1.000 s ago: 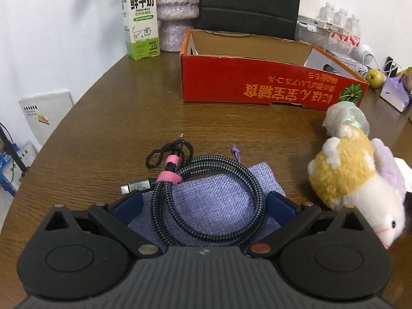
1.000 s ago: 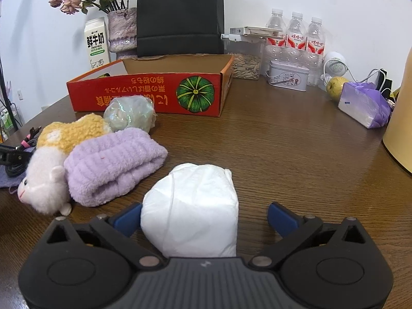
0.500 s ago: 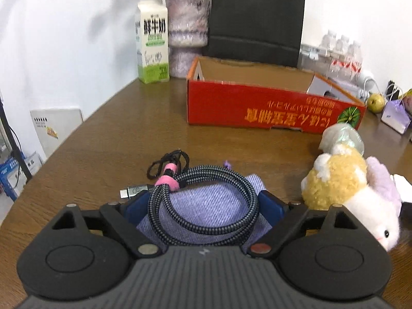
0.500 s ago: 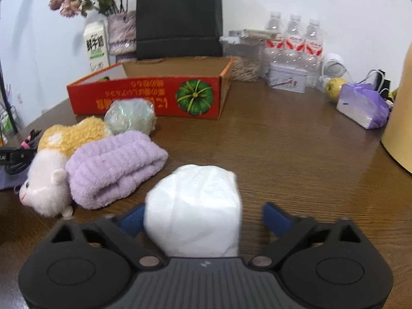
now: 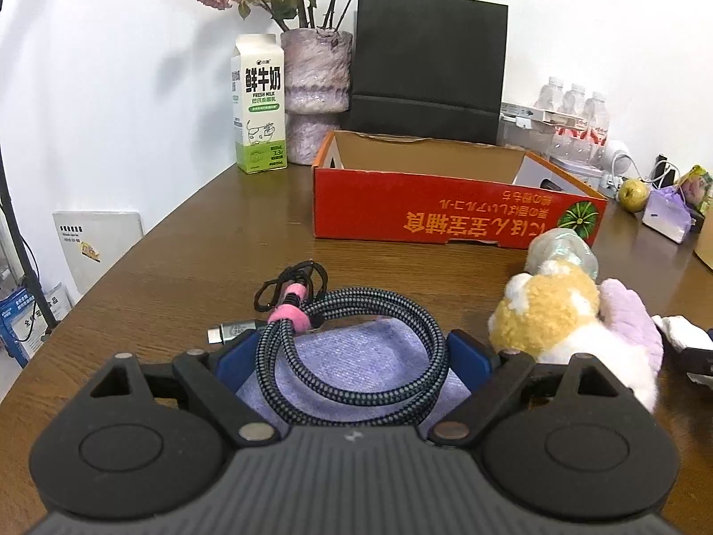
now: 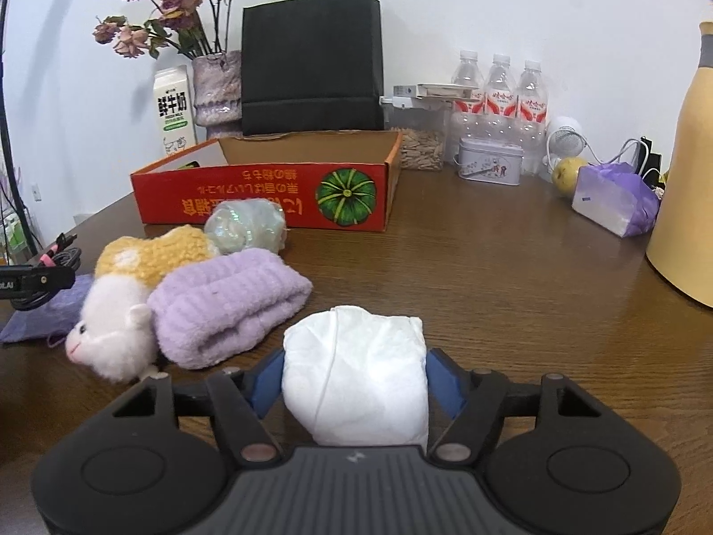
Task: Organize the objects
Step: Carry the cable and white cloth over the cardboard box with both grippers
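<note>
- Nearest us, the right hand-held gripper (image 6: 354, 376) is closing; a second ago it stood wide, and now its blue pads meet both sides of the white wrapped bundle (image 6: 356, 374), so we judge that pick-up nearly secured.
- The left hand-held gripper (image 5: 352, 354) has narrowed from fully wide and now clasps the purple fabric pouch (image 5: 356, 356), with one braided cable coil (image 5: 352, 347) on top; both look slightly raised.
- On the bench (image 6: 490, 267), between bundle and red cardboard box (image 6: 267, 191), we count one plush toy (image 6: 133, 285), one lilac knit roll (image 6: 227, 307), one shiny wrapped ball (image 6: 245, 225).
- Beyond the box: one milk carton (image 6: 174, 107), three water bottles (image 6: 499, 84).
</note>
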A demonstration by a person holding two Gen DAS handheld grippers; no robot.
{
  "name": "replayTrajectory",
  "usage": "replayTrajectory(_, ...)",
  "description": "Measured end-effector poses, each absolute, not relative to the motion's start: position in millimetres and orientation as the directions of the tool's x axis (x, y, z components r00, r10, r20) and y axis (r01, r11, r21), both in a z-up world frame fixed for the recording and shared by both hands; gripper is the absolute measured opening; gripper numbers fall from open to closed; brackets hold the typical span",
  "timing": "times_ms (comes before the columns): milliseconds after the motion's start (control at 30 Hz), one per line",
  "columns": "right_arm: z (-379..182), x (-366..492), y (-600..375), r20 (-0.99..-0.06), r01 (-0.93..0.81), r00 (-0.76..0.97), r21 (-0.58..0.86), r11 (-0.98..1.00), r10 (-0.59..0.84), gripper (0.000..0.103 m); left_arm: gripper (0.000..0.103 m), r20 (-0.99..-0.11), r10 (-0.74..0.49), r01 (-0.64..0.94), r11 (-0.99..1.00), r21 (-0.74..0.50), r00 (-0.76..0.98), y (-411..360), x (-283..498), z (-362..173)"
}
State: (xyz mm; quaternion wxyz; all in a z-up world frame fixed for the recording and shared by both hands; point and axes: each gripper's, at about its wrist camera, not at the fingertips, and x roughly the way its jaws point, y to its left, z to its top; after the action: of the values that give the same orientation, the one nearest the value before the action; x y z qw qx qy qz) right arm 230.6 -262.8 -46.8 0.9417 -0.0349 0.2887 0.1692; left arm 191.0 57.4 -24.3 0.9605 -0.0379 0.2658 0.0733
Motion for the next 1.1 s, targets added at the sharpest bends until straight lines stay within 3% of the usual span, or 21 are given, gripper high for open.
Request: replayTrajectory(1100, 24.6, 223.6, -203.3, -0.377, -0.432, 0.837, -0.011, 0.902, 0.396, 0.067, 0.091, -0.399, 0.059, -0.097, 0.992, -0.075, 0.915, 12.1, 194.5, 34.6)
